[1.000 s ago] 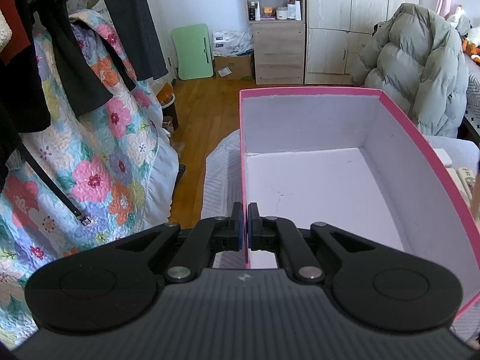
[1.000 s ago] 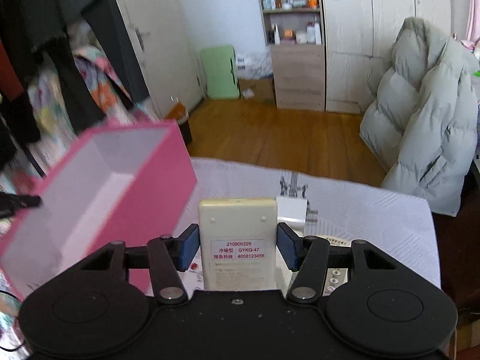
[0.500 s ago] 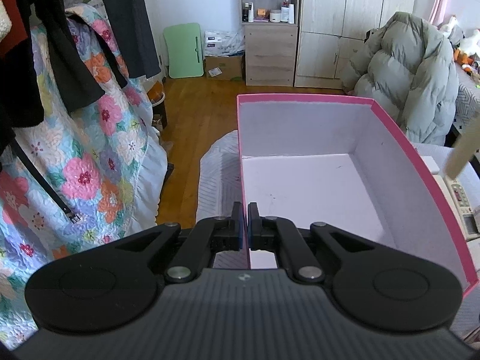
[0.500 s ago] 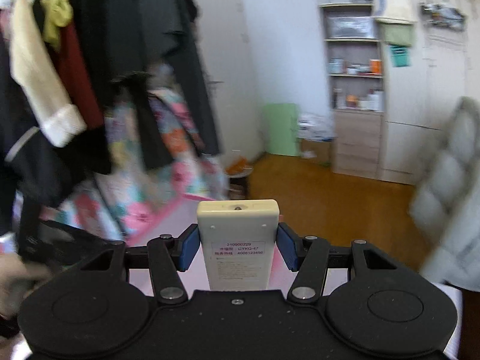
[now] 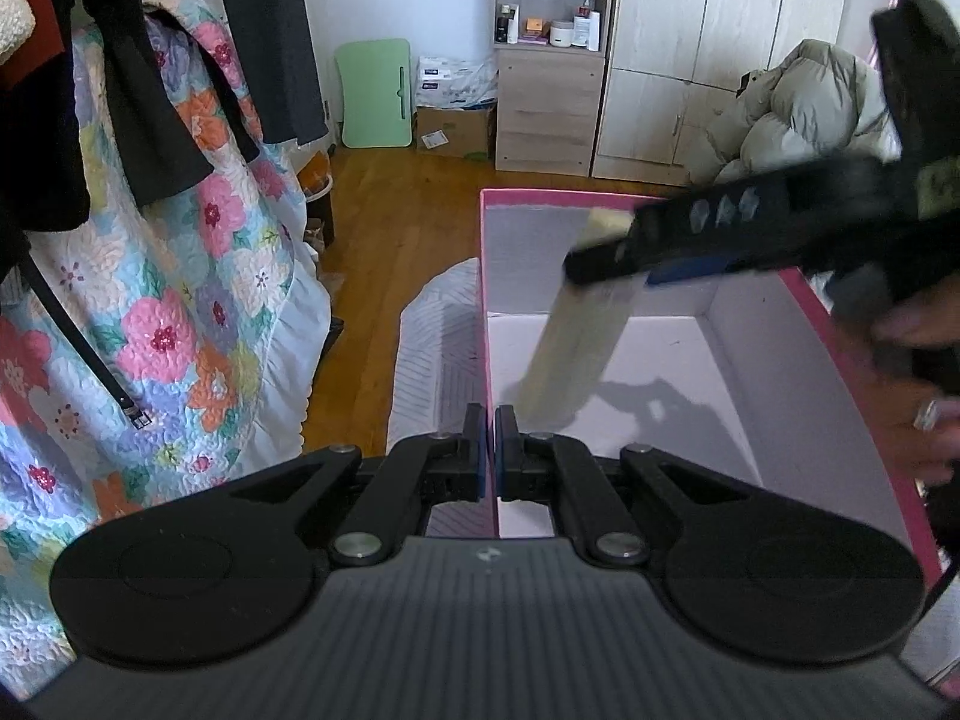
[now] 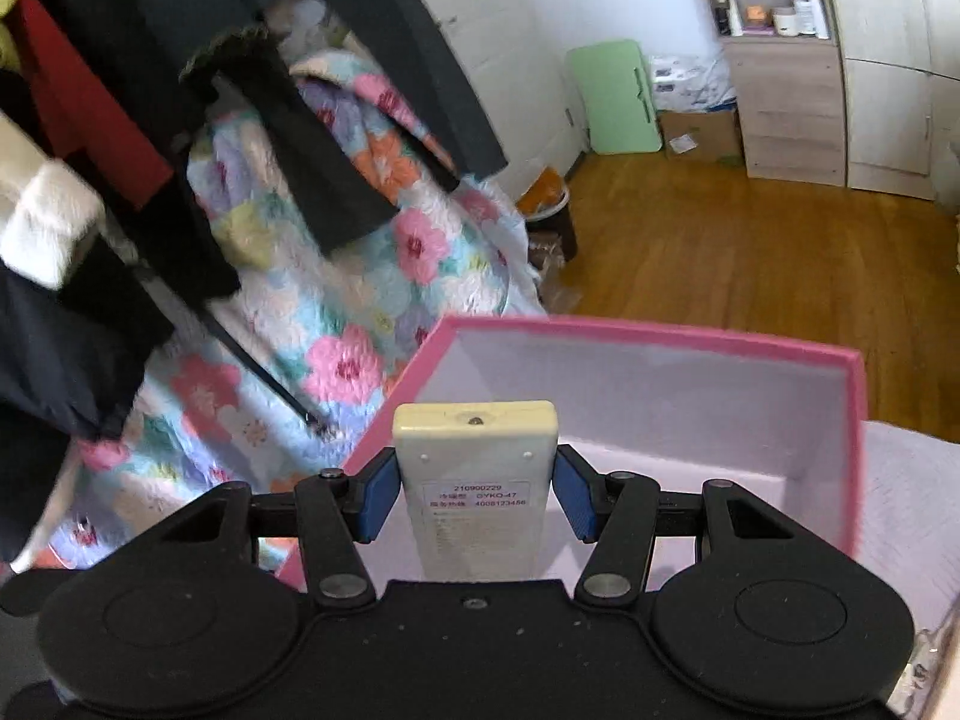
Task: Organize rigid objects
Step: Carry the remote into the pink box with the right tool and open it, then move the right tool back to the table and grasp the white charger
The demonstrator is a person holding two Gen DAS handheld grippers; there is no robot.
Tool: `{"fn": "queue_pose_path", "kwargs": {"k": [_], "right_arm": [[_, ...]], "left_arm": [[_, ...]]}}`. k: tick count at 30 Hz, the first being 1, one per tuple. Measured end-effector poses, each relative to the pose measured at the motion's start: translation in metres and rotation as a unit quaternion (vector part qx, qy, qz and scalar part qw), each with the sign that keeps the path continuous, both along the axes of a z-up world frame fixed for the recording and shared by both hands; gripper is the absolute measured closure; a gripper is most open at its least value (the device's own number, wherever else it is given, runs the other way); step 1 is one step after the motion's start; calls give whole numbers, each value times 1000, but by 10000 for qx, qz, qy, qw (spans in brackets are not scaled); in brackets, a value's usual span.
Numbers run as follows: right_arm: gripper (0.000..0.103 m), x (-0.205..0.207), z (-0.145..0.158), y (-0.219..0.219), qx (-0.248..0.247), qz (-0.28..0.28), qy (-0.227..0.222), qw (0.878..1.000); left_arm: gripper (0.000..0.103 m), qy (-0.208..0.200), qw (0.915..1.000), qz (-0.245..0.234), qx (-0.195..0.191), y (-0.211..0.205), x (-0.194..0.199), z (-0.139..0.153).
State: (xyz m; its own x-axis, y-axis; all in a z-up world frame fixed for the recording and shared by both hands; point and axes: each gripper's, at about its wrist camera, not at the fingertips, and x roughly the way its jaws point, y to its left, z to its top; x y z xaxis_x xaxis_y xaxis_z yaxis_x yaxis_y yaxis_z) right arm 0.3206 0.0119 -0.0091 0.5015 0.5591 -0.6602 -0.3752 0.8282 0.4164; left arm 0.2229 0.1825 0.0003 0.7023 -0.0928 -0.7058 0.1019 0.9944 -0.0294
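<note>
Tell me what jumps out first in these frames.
The pink box, open and bare inside, fills the middle of both views. The right gripper holds a cream remote over the box, label side up; in the left wrist view the remote slants down into the box. The left gripper is clamped on the box's near wall, and a floral quilt hangs at left under dark clothes.

The left gripper pinched the near wall of the pink box while the right gripper held a cream remote tilted over its inside.
</note>
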Motion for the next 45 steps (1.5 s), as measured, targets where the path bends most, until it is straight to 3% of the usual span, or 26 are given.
{"fn": "queue_pose_path", "kwargs": {"k": [2,12,18,20,24,27,32,35,38,42,45], "right_arm": [[42,-8,-8,3,-100,209,271,9994],[42,-55,-19,6,-826,997,387,9908],[42,-56,-19,27,-1513,986,-100,9835],[42,-47,-22,29,-1620,947,16,9822],[41,-35,-29,25,-1253,972,647,9852],[39,-36,-32,19,-884,1287,904,9836],[39,-33,-34,-1,85,1653,1471,9752],[39,-41,-23,-15,269,1619,1199,9791],[39,-56,0,-39,350,1485,643,9862],[39,-89,28,-83,204,1243,-16,9920],[39,-111,38,-119,74,951,-220,9952]], "left_arm": [[101,-8,10000,-5,-26,1,-1,0],[101,-87,9999,-56,-39,2,-2,-2],[101,-82,10000,-48,-29,2,-3,-2],[101,-67,10000,-47,-40,2,-3,-3],[101,-62,10000,-29,-25,2,-3,-3],[101,-47,10000,-27,-32,1,-2,-3],[101,-42,9999,-2,111,-3,-2,-3],[101,-10,9999,10,172,-4,-1,-3],[101,25,9998,11,177,-5,-2,-4],[101,28,9996,-3,292,-9,-2,-4],[101,26,9990,-21,455,-14,-3,-3]]}}
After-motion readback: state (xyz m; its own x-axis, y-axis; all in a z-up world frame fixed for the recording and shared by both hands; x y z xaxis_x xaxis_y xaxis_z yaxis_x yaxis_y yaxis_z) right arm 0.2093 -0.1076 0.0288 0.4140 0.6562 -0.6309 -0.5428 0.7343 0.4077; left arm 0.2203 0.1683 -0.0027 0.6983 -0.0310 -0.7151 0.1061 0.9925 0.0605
